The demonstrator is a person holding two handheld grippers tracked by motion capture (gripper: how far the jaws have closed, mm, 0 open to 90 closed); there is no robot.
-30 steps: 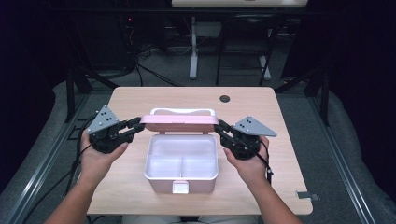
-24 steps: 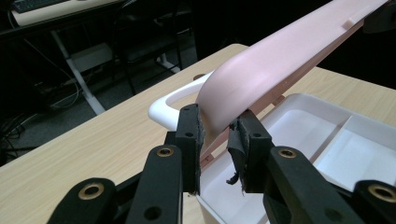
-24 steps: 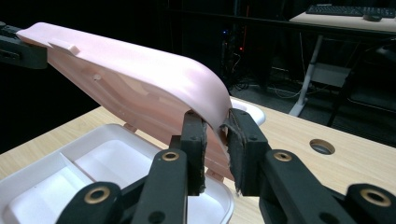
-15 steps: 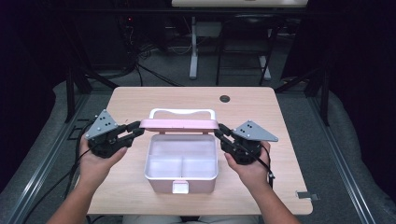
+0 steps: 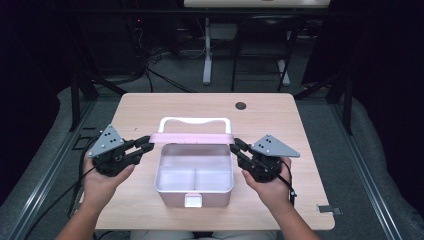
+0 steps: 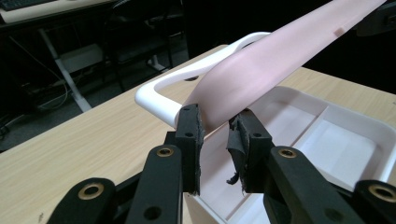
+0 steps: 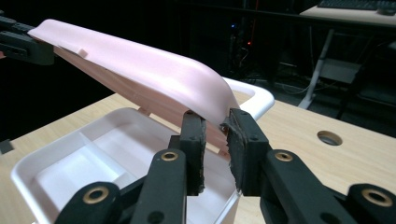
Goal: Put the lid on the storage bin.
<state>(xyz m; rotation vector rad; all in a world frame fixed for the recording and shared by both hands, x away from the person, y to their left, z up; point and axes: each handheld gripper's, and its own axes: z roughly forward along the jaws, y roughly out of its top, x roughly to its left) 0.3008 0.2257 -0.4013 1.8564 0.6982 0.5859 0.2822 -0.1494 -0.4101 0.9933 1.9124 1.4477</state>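
An open pink lunch box (image 5: 194,192) with a white divided inside stands on the table's middle. Its pink lid (image 5: 191,137) hangs tilted over the box's far edge, and a white handle (image 5: 194,120) shows behind it. My left gripper (image 5: 146,142) is shut on the lid's left end and my right gripper (image 5: 236,146) on its right end. In the left gripper view the pads (image 6: 191,126) pinch the lid's (image 6: 271,60) corner above the box (image 6: 345,140). The right gripper view shows my right gripper (image 7: 215,126) clamped on the lid's (image 7: 140,60) other corner.
The wooden table (image 5: 140,110) has a round cable hole (image 5: 240,105) at the far side. Dark floor, desk legs and cables lie beyond the table. A small metal plate (image 5: 325,209) sits at the near right corner.
Both grippers, still holding the lid, have come slightly toward the near side. The lid now shows more edge-on over the box.
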